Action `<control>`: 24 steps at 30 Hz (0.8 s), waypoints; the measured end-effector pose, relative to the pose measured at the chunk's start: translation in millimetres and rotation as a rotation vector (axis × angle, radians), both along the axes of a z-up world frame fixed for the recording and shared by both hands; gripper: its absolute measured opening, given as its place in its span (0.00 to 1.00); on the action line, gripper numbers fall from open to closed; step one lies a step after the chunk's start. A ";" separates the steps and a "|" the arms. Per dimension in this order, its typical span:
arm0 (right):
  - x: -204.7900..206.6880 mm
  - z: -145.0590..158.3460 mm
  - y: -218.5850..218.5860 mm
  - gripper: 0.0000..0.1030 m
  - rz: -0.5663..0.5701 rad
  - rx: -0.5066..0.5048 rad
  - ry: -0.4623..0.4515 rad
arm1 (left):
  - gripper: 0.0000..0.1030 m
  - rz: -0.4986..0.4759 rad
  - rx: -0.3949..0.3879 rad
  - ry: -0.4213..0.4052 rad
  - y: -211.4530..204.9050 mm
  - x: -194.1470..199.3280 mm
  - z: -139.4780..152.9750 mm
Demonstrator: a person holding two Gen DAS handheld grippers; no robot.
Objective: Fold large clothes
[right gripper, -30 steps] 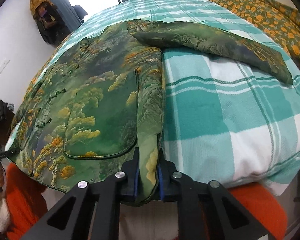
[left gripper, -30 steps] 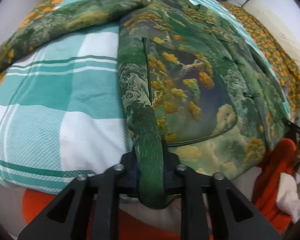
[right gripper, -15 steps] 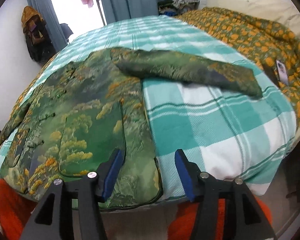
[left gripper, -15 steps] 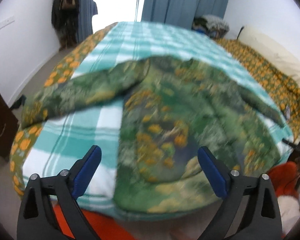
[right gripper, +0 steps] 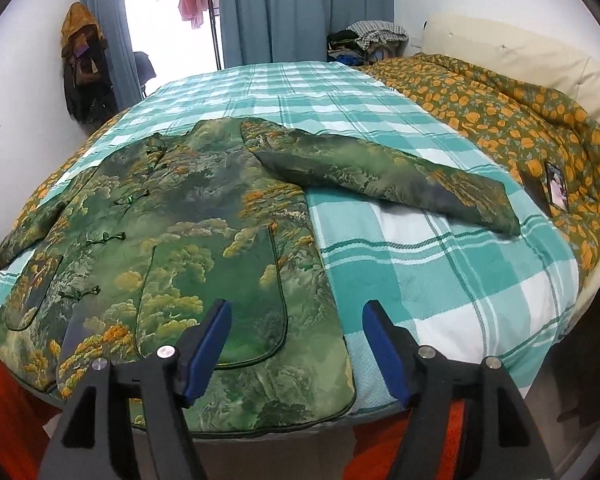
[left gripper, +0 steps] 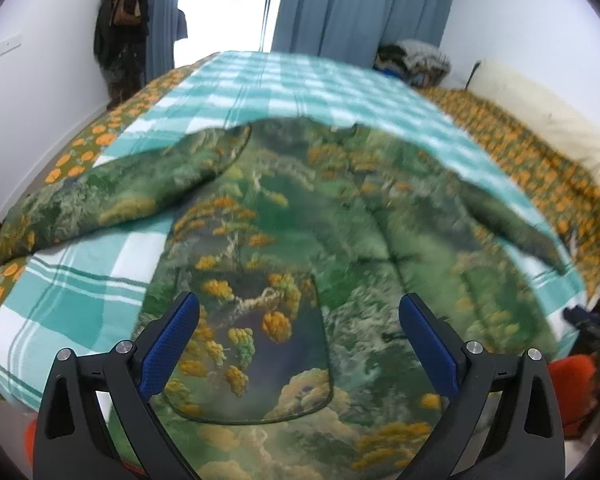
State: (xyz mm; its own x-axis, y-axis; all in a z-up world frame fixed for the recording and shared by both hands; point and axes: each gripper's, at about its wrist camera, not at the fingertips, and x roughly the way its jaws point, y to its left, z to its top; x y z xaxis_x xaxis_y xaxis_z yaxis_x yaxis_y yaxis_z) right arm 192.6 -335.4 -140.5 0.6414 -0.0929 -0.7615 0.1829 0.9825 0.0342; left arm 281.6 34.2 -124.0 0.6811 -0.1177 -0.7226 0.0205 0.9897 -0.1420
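A large padded jacket [right gripper: 204,240], green with printed golden trees and clouds, lies face up and spread flat on a bed covered by a teal and white checked blanket [right gripper: 439,280]. Its hem sits along the near edge of the bed, likely so the whole garment is smooth and within reach for folding. One sleeve [right gripper: 383,176] stretches out to the side over the blanket, and the other sleeve [left gripper: 112,196] angles out the opposite way toward the bed's far side edge, so both appear laid out for turning in over the body. Knot buttons run down the front, and curved patch pockets sit near the hem. The left claw [left gripper: 300,344] hovers above the hem over a pocket, its blue-padded fingers standing wide apart with nothing between them; that view is blurred. The right claw [right gripper: 296,344] hangs over the hem's corner where jacket meets blanket; its jaws are opening, and nothing is gripped. Neither claw touches the cloth. An orange-flowered quilt [right gripper: 511,120] lies bunched along one side of the bed, clear of the jacket. Blue curtains [right gripper: 300,12] hang behind, beside a bright doorway.
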 end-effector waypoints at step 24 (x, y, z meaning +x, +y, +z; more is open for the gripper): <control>53.2 -53.6 -221.8 0.68 -0.484 0.446 -0.105 | 0.99 -0.015 0.095 0.217 -23.9 36.2 -84.5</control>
State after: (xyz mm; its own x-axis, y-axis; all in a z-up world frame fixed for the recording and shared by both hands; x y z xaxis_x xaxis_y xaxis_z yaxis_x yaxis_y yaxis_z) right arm 245.8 -557.2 -194.2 0.6793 -0.0796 -0.7295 0.5733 0.6780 0.4600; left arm 317.7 10.3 -208.5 0.5070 -0.0510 -0.8604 0.0145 0.9986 -0.0506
